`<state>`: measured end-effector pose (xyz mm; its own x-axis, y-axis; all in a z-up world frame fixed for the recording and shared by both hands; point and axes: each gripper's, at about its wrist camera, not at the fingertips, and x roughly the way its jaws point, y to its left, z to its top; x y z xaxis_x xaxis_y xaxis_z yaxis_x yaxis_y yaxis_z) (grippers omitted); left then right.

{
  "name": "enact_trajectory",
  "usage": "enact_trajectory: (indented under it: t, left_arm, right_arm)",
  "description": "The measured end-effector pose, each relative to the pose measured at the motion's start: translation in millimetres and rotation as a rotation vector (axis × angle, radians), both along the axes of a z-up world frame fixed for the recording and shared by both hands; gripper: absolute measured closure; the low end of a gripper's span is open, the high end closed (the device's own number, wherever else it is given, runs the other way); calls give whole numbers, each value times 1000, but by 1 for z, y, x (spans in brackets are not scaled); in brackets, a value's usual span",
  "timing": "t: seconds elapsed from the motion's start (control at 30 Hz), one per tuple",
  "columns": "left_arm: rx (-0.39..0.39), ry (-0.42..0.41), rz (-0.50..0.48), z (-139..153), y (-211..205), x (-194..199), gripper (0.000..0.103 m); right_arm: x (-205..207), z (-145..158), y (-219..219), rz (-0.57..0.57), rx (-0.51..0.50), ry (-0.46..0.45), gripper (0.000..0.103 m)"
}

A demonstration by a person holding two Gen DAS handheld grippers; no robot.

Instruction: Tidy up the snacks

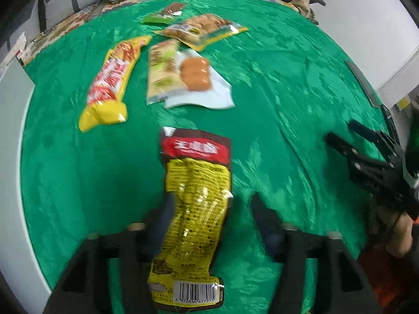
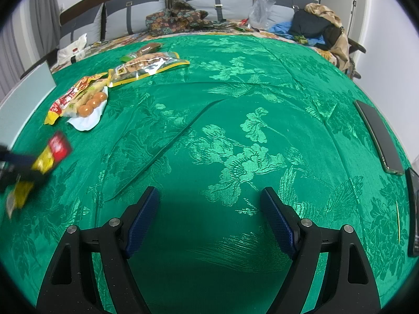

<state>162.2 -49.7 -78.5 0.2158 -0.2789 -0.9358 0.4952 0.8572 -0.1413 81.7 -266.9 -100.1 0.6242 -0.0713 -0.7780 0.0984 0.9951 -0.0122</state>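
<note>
Left wrist view: left gripper (image 1: 209, 225) points down at the green bedspread (image 1: 288, 104), which covers a bed.
Yellow packet: yellow packet (image 1: 193, 209) with a red and brown top lies lengthwise between the two fingers, close to the left finger (image 1: 159, 222); the right finger (image 1: 264, 222) stands clearly away from it.
Left gripper state: fingers are apart. With this blur I cannot tell whether the left finger touches the packet or whether the packet rests on the cloth.
Other snacks: long yellow and red packet (image 1: 110, 81), pale packet (image 1: 162, 70), white packet with orange pieces (image 1: 196, 78) and clear bag with yellow edge (image 1: 201, 30) lie together further up the bed.
Right wrist view: right gripper (image 2: 209, 209) is empty, fingers wide apart above bare cloth, well apart from the snacks.
Same packet here: it shows blurred at the left edge (image 2: 49, 154), under the dark left gripper (image 2: 15, 164).
Edge of the bed: dark phone (image 2: 379, 136) lies at the right side.
Risk: the packet can slide or turn if only one finger meets it, and its smooth foil can slip from a weak grip.
Second risk: the group of snacks is near, so a careless push could scatter it.
</note>
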Motion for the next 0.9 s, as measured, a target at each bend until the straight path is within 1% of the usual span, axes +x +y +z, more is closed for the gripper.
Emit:
enact_trajectory:
  t: [0.03,0.07,0.13,0.2,0.27,0.33,0.37,0.4,0.47,0.5,0.53,0.63,0.67,0.73,0.8,0.83,0.87,0.9]
  left_arm:
    - [21,-23,1,-1,-1,-2,19]
    - [47,-51,7,-2,-1,-1,18]
    - [68,-67,24,-5,0,4,18]
    - [54,-58,60,-11,6,10,18]
    - [32,-78,89,-11,10,11,19]
    - [26,-110,118,-10,13,6,29]
    - [24,-125,126,-8,14,2,42]
    - [24,-132,133,-8,16,-1,47]
    - [2,-128,164,-6,24,-9,48]
    - [0,-129,185,-6,29,-12,51]
    - [15,-136,221,-5,36,-17,53]
    - [45,-159,327,-7,60,-19,53]
    - [47,-165,373,-7,74,-16,53]
    - [33,-161,424,-7,94,-8,51]
    - [9,-162,457,-8,105,-1,46]
    - [-1,-179,473,-9,111,1,45]
    - [-9,-190,474,-9,114,1,40]
    - [-13,-205,472,-10,116,1,32]
  right_arm:
    - [0,0,0,0,0,0,20]
    - [0,0,0,0,0,0,20]
    - [0,0,0,0,0,0,20]
    - [0,0,0,0,1,0,20]
    - [0,0,0,0,0,0,20]
    - [0,0,0,0,0,0,20]
    - [0,0,0,0,0,0,20]
    - [0,0,0,0,0,0,20]
    - [0,0,0,0,0,0,20]
    - [0,0,0,0,0,0,20]
    - [0,0,0,0,0,0,20]
    - [0,0,0,0,1,0,20]
    - [0,0,0,0,0,0,20]
    - [0,0,0,0,0,0,20]
    - [0,0,0,0,1,0,20]
    - [0,0,0,0,1,1,20]
    - [0,0,0,0,0,1,20]
    - [0,1,0,-1,1,1,20]
